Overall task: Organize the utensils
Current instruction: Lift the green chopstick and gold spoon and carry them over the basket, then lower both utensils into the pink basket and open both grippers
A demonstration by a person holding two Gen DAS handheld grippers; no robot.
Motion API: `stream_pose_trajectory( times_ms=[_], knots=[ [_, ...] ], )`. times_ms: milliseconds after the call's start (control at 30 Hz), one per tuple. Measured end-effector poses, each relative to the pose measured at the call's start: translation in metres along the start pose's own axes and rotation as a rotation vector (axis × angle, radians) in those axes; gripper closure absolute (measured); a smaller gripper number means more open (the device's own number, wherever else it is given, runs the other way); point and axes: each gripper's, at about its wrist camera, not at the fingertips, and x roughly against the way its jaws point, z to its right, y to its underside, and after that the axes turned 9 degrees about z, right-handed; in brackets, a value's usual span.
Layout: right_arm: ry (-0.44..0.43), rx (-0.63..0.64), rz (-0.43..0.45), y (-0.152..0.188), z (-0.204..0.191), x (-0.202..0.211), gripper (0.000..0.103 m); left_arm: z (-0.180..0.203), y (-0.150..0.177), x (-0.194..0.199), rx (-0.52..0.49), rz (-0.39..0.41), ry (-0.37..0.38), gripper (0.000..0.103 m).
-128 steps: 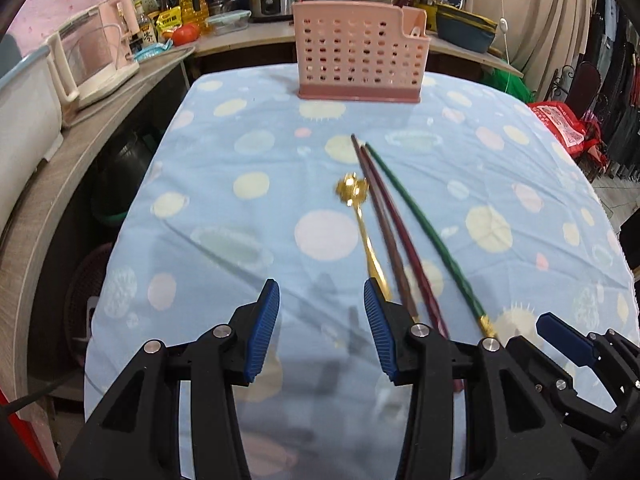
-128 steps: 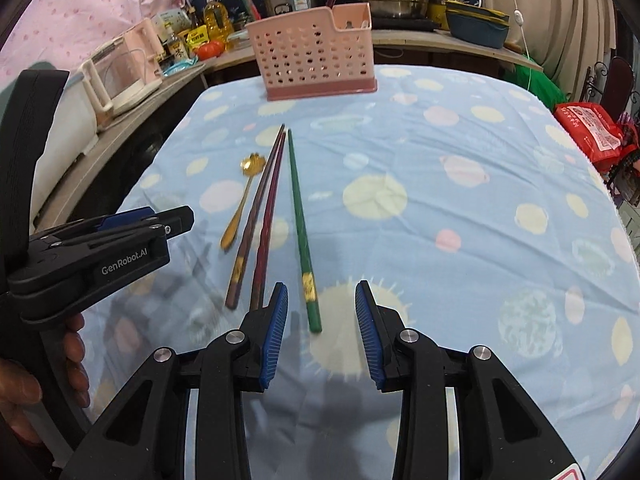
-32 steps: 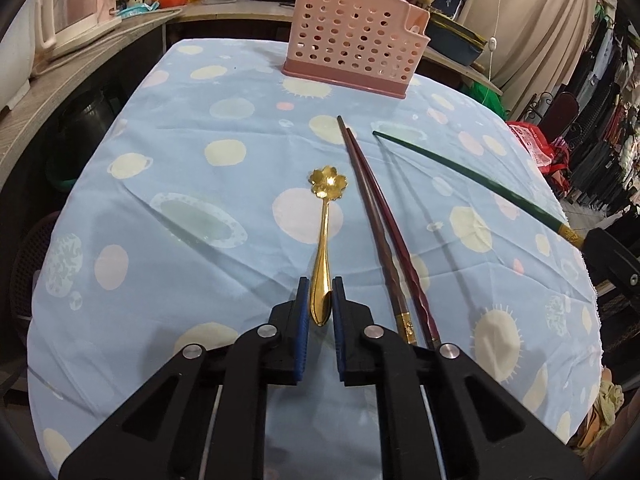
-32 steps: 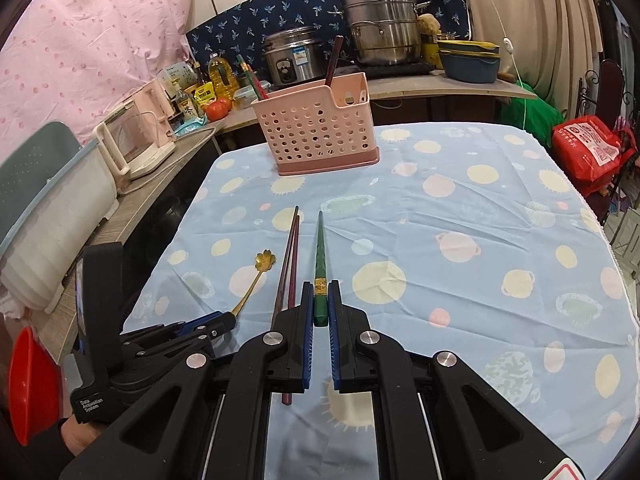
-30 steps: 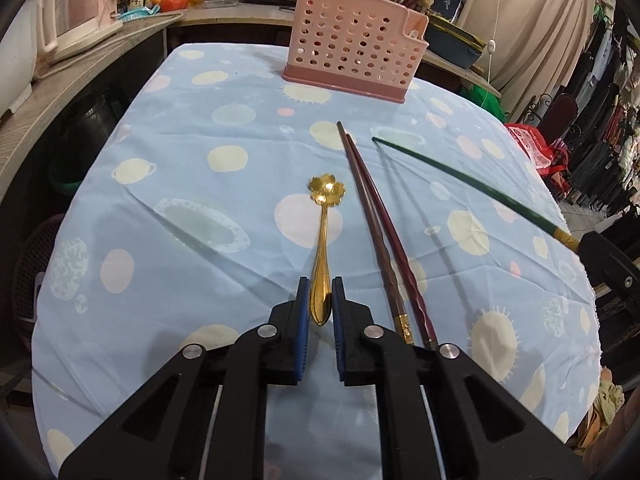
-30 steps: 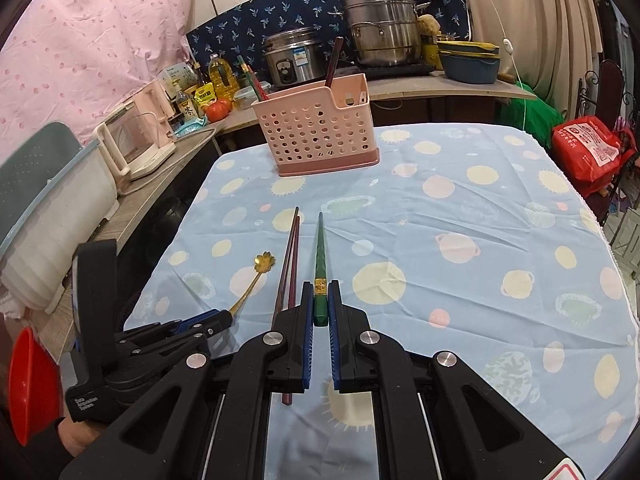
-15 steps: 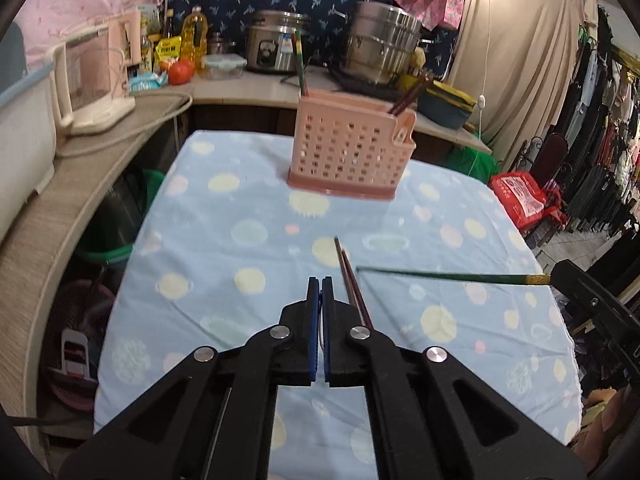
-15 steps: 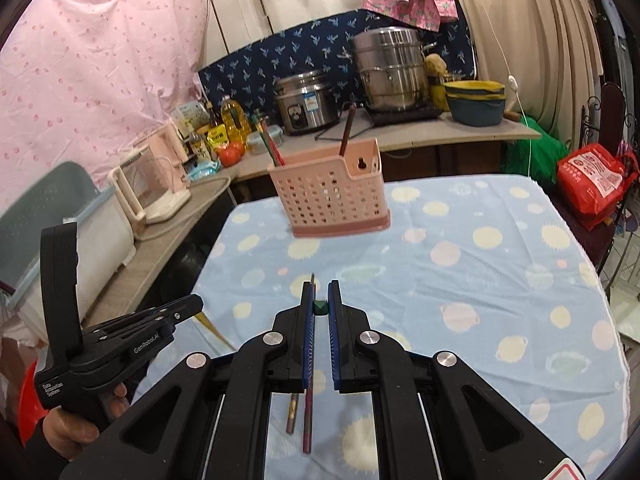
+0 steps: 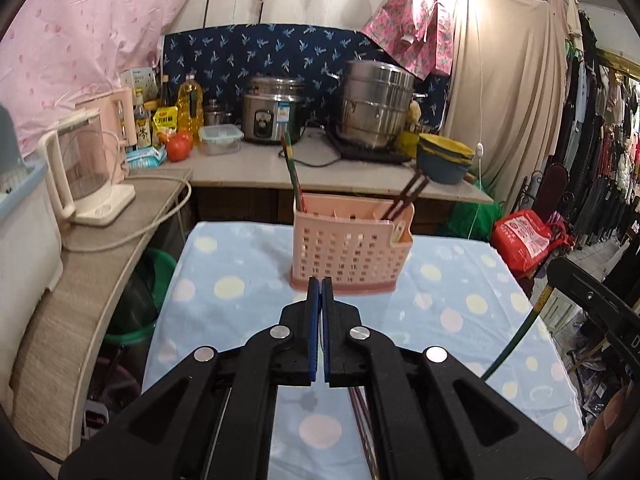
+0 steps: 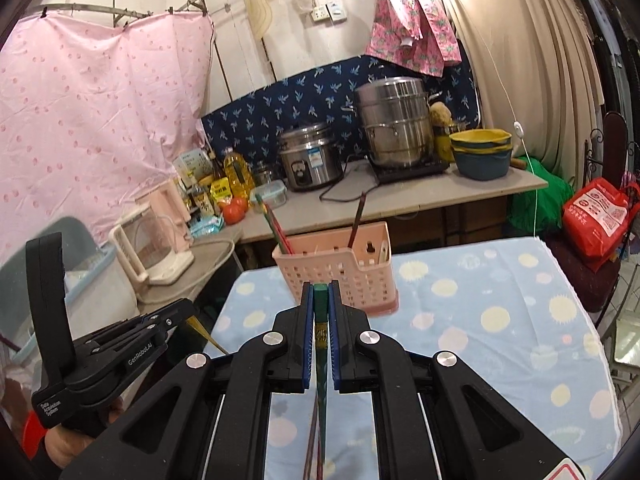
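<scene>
Two tongs hang over a blue dotted worktop (image 9: 248,264) in a cluttered kitchen. Right tongs (image 10: 319,320) clamp a green chopstick (image 10: 319,312). Left tongs (image 9: 319,304) are fully closed; the gold spoon (image 10: 202,330) shows beneath them.

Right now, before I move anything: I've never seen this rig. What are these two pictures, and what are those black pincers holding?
There is no robot. A person holds a two-finger gripper in each hand, each with a fisheye camera looking along its fingers. One picture comes from the left gripper, the other from the right gripper. Ahead, a pink basket stands on the blue dotted tablecloth, with some chopsticks already in it. The right gripper is shut on a green chopstick. The left is shut too, and the right view shows a gold spoon hanging from its tip. Two dark chopsticks lie on the cloth.
</scene>
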Motion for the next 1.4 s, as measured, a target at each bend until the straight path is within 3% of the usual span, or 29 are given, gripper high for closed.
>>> stream_pose_trajectory(
  times_ms=[267,567,800,967,1400],
  knots=[
    [-0.019,-0.054,0.089,-0.048,0.0,-0.037,0.096,-0.005,-0.049,-0.023,0.004,0.081,0.003,0.102],
    [0.007,-0.094,0.267,-0.099,-0.004,-0.074,0.096,-0.01,-0.095,-0.054,0.026,0.161,0.026,0.102],
    [0.058,-0.111,0.354,-0.114,0.003,-0.11,0.096,-0.008,-0.116,-0.09,0.015,0.186,0.04,0.102],
    [0.082,-0.12,0.346,-0.113,0.014,-0.138,0.096,-0.007,-0.113,-0.116,0.005,0.154,0.033,0.102],
    [0.074,-0.07,0.183,-0.076,0.015,-0.181,0.095,-0.004,-0.086,-0.16,-0.037,0.047,-0.02,0.102]
  ],
)
